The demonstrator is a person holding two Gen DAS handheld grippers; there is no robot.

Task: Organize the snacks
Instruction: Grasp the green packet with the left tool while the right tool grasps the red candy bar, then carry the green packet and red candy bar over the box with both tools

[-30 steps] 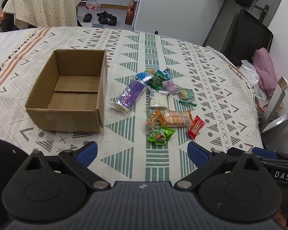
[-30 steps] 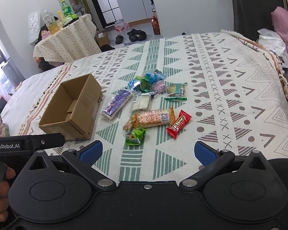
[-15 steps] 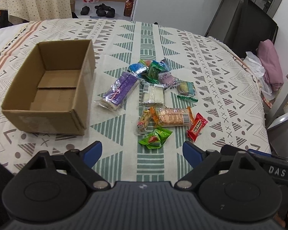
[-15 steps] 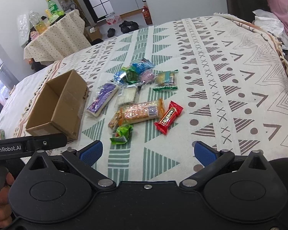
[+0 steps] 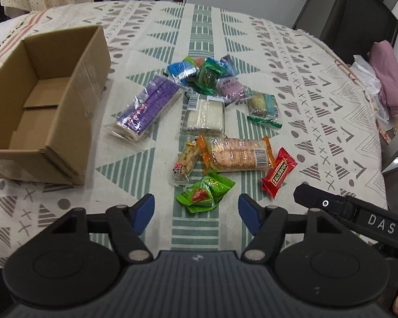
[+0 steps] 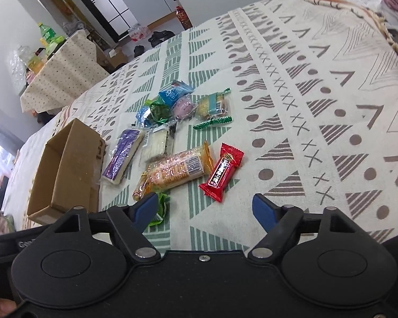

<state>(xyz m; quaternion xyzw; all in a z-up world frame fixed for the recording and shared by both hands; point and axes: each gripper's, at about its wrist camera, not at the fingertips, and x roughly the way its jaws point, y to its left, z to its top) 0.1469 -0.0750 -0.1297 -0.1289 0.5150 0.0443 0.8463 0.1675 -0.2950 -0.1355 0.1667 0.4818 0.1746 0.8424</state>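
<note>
Several wrapped snacks lie in a loose pile on the patterned cloth. A green packet (image 5: 205,192) lies just in front of my open, empty left gripper (image 5: 196,213). A red bar (image 5: 278,172) (image 6: 221,171), an orange cracker pack (image 5: 238,155) (image 6: 176,171) and a purple pack (image 5: 148,106) (image 6: 122,155) lie further in. An empty cardboard box (image 5: 39,108) (image 6: 63,169) stands open to the left of the pile. My right gripper (image 6: 205,212) is open and empty, just short of the red bar.
The cloth covers a bed-like surface (image 6: 318,84). Its right edge drops to a pink cloth (image 5: 387,76) and a dark chair (image 5: 358,13). A small covered table with bottles (image 6: 58,74) stands at the far left.
Both grippers have moved forward and lower toward the snack pile. The left gripper's jaws have narrowed somewhat around the green packet's position. Nothing on the cloth has moved.
</note>
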